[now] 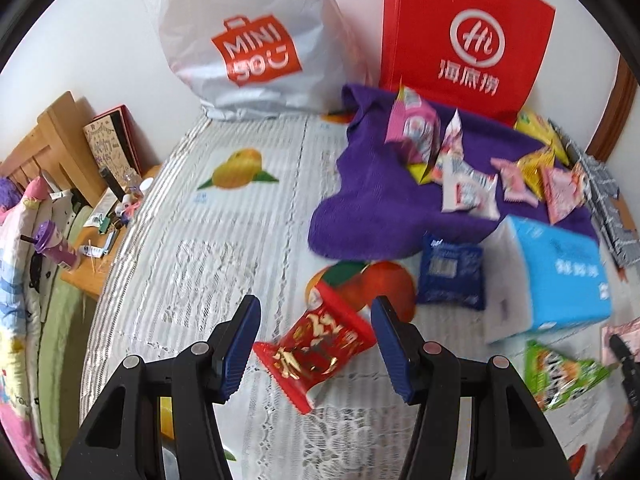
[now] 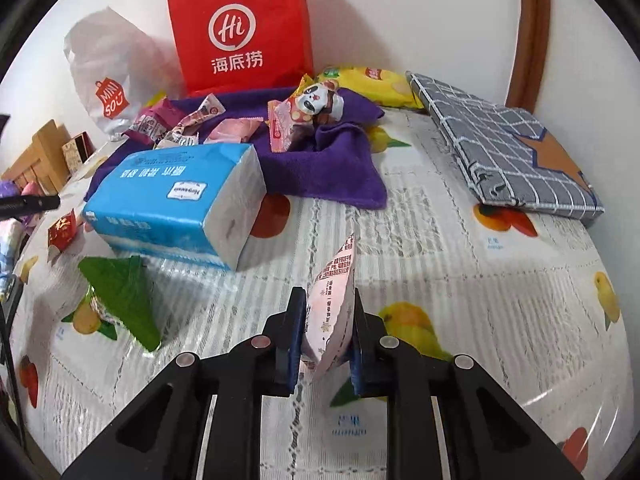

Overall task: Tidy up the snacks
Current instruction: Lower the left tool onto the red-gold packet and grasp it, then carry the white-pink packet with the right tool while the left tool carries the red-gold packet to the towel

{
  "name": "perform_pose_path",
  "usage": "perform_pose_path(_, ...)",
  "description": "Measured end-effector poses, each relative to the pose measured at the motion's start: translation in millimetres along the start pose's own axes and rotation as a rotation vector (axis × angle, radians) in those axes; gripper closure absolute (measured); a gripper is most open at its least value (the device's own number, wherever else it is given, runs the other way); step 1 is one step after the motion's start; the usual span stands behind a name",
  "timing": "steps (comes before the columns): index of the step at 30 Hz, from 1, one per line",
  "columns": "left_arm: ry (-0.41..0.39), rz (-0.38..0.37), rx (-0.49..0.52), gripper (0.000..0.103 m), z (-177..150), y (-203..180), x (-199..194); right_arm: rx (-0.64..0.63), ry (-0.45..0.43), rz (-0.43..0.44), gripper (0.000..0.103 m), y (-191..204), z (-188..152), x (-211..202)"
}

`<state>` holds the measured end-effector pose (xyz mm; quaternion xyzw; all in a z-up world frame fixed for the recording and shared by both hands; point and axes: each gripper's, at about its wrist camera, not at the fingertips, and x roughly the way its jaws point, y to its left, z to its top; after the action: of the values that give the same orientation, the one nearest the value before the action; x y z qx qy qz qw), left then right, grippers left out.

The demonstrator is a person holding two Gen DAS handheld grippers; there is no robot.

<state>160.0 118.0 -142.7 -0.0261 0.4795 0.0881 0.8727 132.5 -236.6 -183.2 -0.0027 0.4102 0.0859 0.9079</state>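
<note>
A red snack packet (image 1: 320, 350) lies on the fruit-print table cover (image 1: 224, 240). My left gripper (image 1: 316, 308) is open, one blue pad on each side of the packet, neither visibly pressing it. My right gripper (image 2: 328, 294) is shut on a pale pink snack packet (image 2: 332, 276), held upright above the cover. Several more small packets (image 1: 472, 188) lie piled on a purple cloth (image 1: 380, 208) at the back. A dark blue packet (image 1: 450, 272) and a green packet (image 2: 124, 296) lie loose beside a blue tissue pack (image 2: 176, 200).
A red paper bag (image 1: 468, 40) and a white plastic bag (image 1: 256, 40) stand against the back wall. A folded grey checked cloth (image 2: 508, 148) and a yellow chip bag (image 2: 380, 84) lie at the back right. A cluttered wooden side table (image 1: 100, 240) adjoins the left edge.
</note>
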Motion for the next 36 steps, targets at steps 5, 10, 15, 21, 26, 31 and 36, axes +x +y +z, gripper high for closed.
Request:
perform_pose_path(5, 0.04, -0.089, 0.002, 0.048, -5, 5, 16, -0.002, 0.001, 0.005, 0.084, 5, -3, 2)
perform_pose_path(10, 0.041, -0.095, 0.041, 0.048, -14, 0, 19, -0.028, -0.006, 0.013, 0.084, 13, -2, 0)
perform_pose_path(15, 0.069, -0.104, 0.065, 0.048, -25, -3, 23, -0.039, -0.002, 0.016, 0.084, 18, -4, -1)
perform_pose_path(21, 0.039, -0.066, 0.07, 0.064, -32, -7, 23, -0.023, 0.002, 0.019, 0.084, 16, -4, -1)
perform_pose_path(26, 0.01, -0.081, 0.086, 0.067, -32, -10, 13, -0.013, -0.007, 0.017, 0.084, 13, -4, -7)
perform_pose_path(31, -0.026, -0.126, 0.086, 0.067, -28, -15, -6, -0.015, -0.03, 0.018, 0.084, 14, 1, -17)
perform_pose_path(36, -0.068, -0.179, 0.084, 0.067, -19, -29, -24, -0.01, -0.059, 0.024, 0.084, 18, 17, -29)
